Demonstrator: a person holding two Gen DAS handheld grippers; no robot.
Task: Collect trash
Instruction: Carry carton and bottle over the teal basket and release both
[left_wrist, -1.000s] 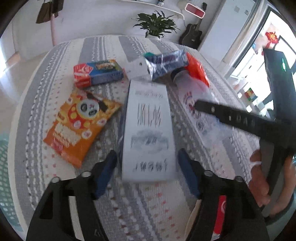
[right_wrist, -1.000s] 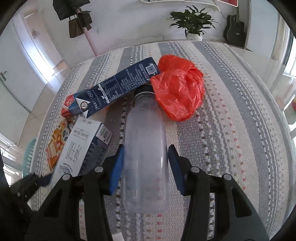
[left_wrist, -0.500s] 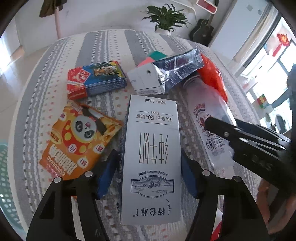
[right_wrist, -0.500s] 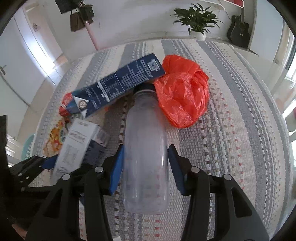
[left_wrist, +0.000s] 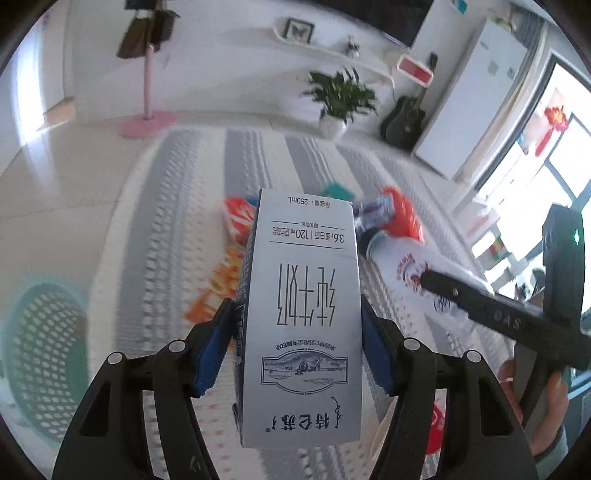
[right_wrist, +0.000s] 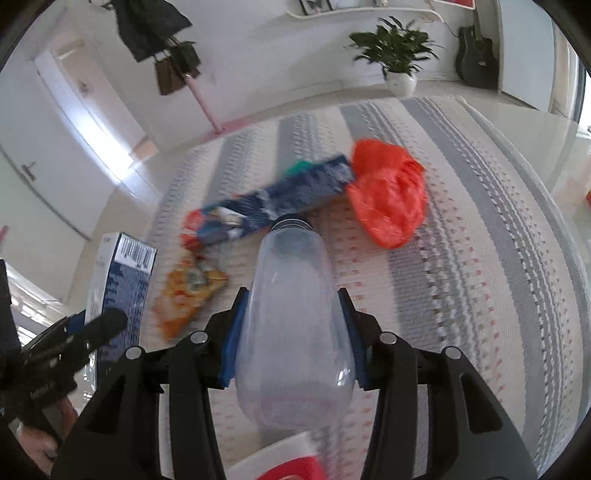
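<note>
My left gripper (left_wrist: 295, 343) is shut on a white and blue milk carton (left_wrist: 303, 317) and holds it up above the striped rug (left_wrist: 177, 206). My right gripper (right_wrist: 291, 336) is shut on a clear plastic bottle (right_wrist: 291, 314) with a dark cap, lifted off the rug (right_wrist: 480, 221). The bottle also shows in the left wrist view (left_wrist: 417, 273), and the carton in the right wrist view (right_wrist: 118, 280). On the rug lie an orange snack bag (right_wrist: 184, 295), a long blue carton (right_wrist: 288, 192) and a crumpled red plastic bag (right_wrist: 388, 199).
A teal perforated basket (left_wrist: 40, 354) stands on the floor left of the rug. A potted plant (left_wrist: 340, 103), a pink coat stand (left_wrist: 147, 92) and a guitar (left_wrist: 406, 118) stand beyond the rug's far edge. A white and red item (right_wrist: 288, 465) lies below my right gripper.
Both grippers have risen off the rug with their loads. The left gripper closed on the milk carton and lifted it; the right gripper raised the bottle. The trash on the rug now looks farther away.
</note>
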